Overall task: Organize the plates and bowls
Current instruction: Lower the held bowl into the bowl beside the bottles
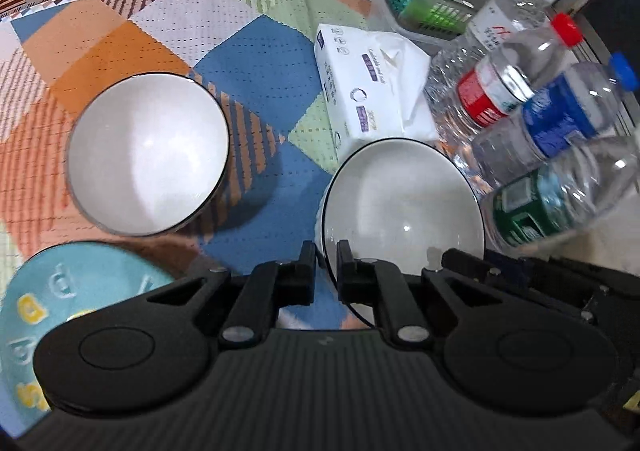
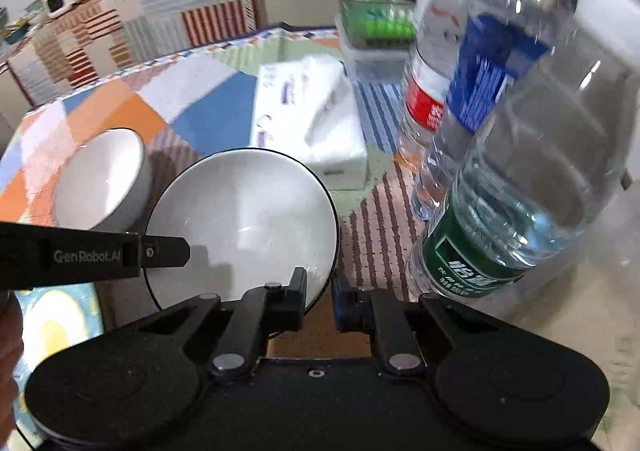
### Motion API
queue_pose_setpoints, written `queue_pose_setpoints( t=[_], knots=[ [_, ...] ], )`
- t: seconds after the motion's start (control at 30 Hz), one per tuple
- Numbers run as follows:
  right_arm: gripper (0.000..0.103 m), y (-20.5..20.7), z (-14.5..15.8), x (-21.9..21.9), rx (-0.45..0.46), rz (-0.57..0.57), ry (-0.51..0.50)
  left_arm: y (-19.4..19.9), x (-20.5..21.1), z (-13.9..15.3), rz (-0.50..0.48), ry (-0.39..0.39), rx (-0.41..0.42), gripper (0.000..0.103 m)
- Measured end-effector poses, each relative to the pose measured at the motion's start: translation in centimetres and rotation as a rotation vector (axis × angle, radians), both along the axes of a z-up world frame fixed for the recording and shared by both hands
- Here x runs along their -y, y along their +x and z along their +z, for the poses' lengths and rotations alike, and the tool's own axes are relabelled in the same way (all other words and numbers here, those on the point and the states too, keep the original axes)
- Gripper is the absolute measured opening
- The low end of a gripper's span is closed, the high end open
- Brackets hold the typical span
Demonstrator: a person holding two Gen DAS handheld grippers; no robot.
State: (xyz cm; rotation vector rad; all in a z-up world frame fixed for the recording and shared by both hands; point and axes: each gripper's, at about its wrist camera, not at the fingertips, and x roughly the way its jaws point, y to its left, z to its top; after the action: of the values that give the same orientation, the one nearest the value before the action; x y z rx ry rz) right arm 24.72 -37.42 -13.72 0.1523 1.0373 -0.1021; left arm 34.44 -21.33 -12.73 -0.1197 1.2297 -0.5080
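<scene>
The table (image 1: 256, 63) is crowded: water bottles (image 2: 500, 187) crowd the black-rimmed bowl (image 2: 244, 219) toward the right edge, so lifting could knock them over. Left gripper (image 1: 323, 271) and right gripper (image 2: 320, 291) both pinch its rim from opposite sides, angled steeply down. Second bowl (image 1: 148, 155) sits left of it.

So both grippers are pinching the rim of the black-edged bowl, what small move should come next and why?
Probably lift the bowl a little higher and carry it left toward the other white bowl. The left gripper and right gripper each clamp its rim, the second bowl sits empty and upright, and the bottles crowd the right side, so moving left looks safest.
</scene>
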Motion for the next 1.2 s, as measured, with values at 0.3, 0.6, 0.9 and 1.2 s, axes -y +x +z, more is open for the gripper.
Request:
queue_pose_setpoints(
  t=[0.3, 0.6, 0.9, 1.2],
  knots=[
    [0.017, -4.1, 3.4, -1.0, 0.096, 0.067, 0.101, -3.5, -4.3, 3.6, -0.040, -0.053, -0.023, 0.011],
    [0.017, -9.0, 5.6, -2.6, 0.149, 0.115, 0.132, -8.4, -6.2, 5.5, -0.079, -0.028, -0.025, 0.011],
    [0.016, -11.5, 5.5, -3.4, 0.133, 0.132, 0.102, -10.9, -6.4, 4.5, -0.098, -0.029, -0.072, 0.012],
    [0.015, -11.7, 3.4, -3.7, 0.092, 0.147, 0.068, -11.8, -5.1, 1.4, -0.120, 0.032, -0.121, 0.012]
  ],
)
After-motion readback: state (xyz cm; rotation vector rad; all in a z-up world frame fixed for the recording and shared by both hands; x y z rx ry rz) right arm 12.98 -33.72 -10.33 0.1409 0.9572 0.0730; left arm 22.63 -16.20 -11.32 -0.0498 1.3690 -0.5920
